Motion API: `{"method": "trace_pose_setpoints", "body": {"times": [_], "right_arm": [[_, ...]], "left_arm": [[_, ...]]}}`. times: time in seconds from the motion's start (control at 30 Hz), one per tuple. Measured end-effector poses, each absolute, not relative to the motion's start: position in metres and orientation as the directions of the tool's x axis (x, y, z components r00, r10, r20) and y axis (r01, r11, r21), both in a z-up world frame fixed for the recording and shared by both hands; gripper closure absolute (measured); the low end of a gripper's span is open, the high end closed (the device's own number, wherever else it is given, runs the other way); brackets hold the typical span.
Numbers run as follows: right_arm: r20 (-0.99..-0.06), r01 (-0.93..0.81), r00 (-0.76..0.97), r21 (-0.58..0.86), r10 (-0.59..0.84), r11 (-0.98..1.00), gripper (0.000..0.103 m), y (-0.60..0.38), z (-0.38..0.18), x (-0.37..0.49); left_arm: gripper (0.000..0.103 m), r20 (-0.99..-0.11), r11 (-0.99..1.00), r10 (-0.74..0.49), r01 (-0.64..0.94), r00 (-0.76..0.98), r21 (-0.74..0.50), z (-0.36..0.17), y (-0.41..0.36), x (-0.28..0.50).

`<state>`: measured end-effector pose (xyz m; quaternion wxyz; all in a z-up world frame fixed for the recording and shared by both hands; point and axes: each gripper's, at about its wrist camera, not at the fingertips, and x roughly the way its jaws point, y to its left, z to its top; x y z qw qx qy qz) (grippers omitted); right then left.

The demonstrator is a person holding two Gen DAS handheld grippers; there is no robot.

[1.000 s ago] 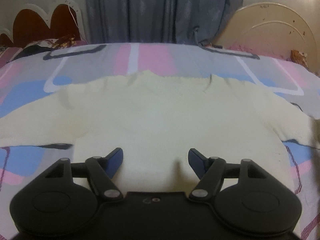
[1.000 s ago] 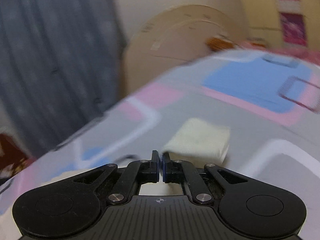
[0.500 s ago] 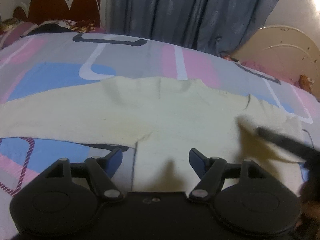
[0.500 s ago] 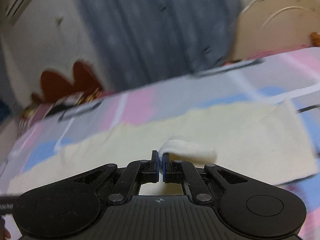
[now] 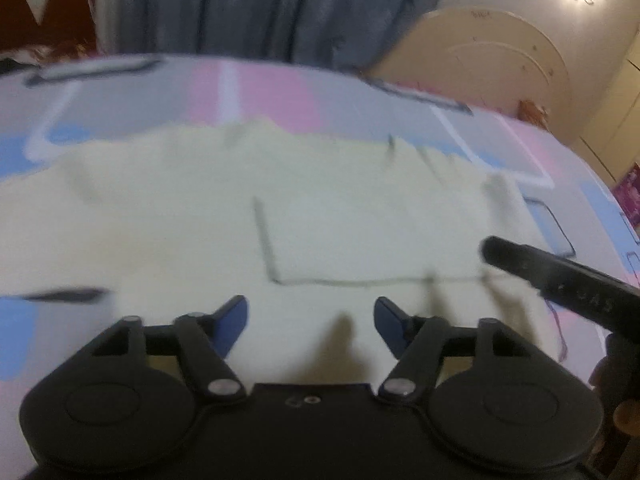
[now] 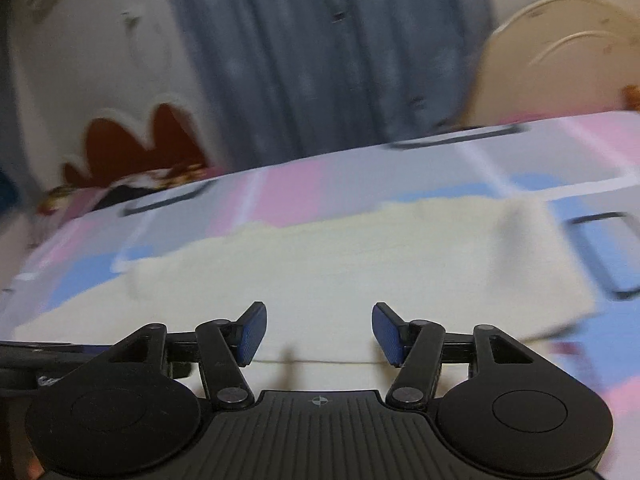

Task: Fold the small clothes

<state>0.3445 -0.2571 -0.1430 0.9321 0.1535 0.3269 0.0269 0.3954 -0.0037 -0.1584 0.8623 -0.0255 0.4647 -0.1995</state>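
Observation:
A cream knitted sweater [image 5: 180, 220] lies flat on the bed, collar away from me. Its right sleeve [image 5: 380, 240] is folded across the body, and the sleeve's edge shows as a dark L-shaped line. My left gripper [image 5: 310, 320] hovers just above the lower body of the sweater. Its jaws are closing, still wide apart, with nothing between the pads. At the right edge one black finger [image 5: 520, 260] of my right gripper reaches in over the folded sleeve. In the right wrist view my right gripper [image 6: 318, 328] is opening over the sweater [image 6: 360, 264] and holds nothing.
The sweater rests on a bedsheet [image 5: 280, 92] with pink, blue and grey blocks. Behind the bed hang grey-blue curtains [image 5: 260, 8]. A red scalloped headboard [image 5: 60, 12] stands at the back left and a cream arched board [image 5: 500, 68] at the back right.
My right gripper carried the sleeve end across over the sweater's body, then opened and let it go. My left gripper's jaws have narrowed a little and it has shifted over the sweater.

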Motion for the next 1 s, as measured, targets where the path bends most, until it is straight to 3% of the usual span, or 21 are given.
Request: {"method": "trace_pose_setpoints", "body": {"times": [0.03, 0.07, 0.33, 0.4, 0.43, 0.47, 0.63, 0.83, 0.9, 1.0], "right_arm": [[-0.614, 0.081, 0.780, 0.291, 0.121, 0.953, 0.045, -0.268, -0.147, 0.340], [-0.623, 0.105, 0.776, 0.288, 0.103, 0.952, 0.045, -0.276, -0.150, 0.336], [-0.657, 0.221, 0.754, 0.242, -0.008, 0.945, 0.045, -0.318, -0.168, 0.316], [-0.662, 0.238, 0.749, 0.231, -0.027, 0.943, 0.045, -0.324, -0.171, 0.316], [-0.662, 0.245, 0.748, 0.221, -0.039, 0.944, 0.045, -0.326, -0.171, 0.315], [-0.664, 0.253, 0.746, 0.207, -0.054, 0.945, 0.045, -0.327, -0.172, 0.315], [-0.684, 0.269, 0.723, 0.150, -0.096, 0.951, 0.045, -0.332, -0.178, 0.319], [-0.689, 0.257, 0.723, 0.197, -0.053, 0.946, 0.046, -0.333, -0.189, 0.338], [-0.692, 0.259, 0.720, 0.212, -0.042, 0.942, 0.067, -0.333, -0.192, 0.344], [-0.685, 0.255, 0.727, 0.211, -0.043, 0.944, 0.083, -0.331, -0.192, 0.350]], "left_arm": [[0.055, -0.796, 0.916, -0.384, 0.301, 0.467, -0.265, -0.165, -0.006, 0.400], [0.058, -0.797, 0.914, -0.397, 0.273, 0.454, -0.300, -0.171, -0.007, 0.404], [0.059, -0.713, 0.864, -0.468, 0.102, 0.521, -0.493, -0.191, -0.005, 0.437], [0.074, -0.694, 0.859, -0.460, 0.080, 0.554, -0.506, -0.194, -0.006, 0.441], [0.094, -0.691, 0.860, -0.451, 0.069, 0.565, -0.505, -0.196, -0.006, 0.442], [0.098, -0.689, 0.858, -0.444, 0.051, 0.573, -0.511, -0.198, -0.004, 0.445], [0.099, -0.604, 0.831, -0.433, 0.037, 0.669, -0.555, -0.172, 0.017, 0.439], [0.099, -0.539, 0.833, -0.366, 0.009, 0.759, -0.553, -0.146, 0.053, 0.436], [0.099, -0.549, 0.851, -0.327, -0.012, 0.769, -0.525, -0.150, 0.063, 0.436], [0.099, -0.586, 0.858, -0.307, -0.049, 0.750, -0.512, -0.160, 0.074, 0.439]]}}
